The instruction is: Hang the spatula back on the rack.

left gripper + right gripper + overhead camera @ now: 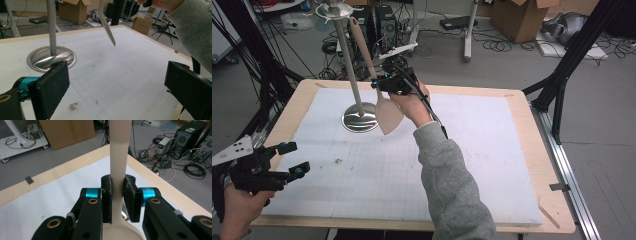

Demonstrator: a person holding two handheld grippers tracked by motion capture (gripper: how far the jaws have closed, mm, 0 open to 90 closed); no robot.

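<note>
One hand-held gripper (pixel 380 84) clamps a beige spatula (pixel 388 114) beside the steel stand (pixel 360 118); the other (pixel 292 159) gapes.

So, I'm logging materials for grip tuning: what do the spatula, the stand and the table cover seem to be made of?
Spatula: matte beige, smooth, probably silicone or plastic, with no wood grain visible. Stand: polished metal, likely steel, since its round base mirrors its surroundings. Cover: matte white sheet with a faint printed grid and some stains, perhaps foam board, judging by its thick edge.
</note>
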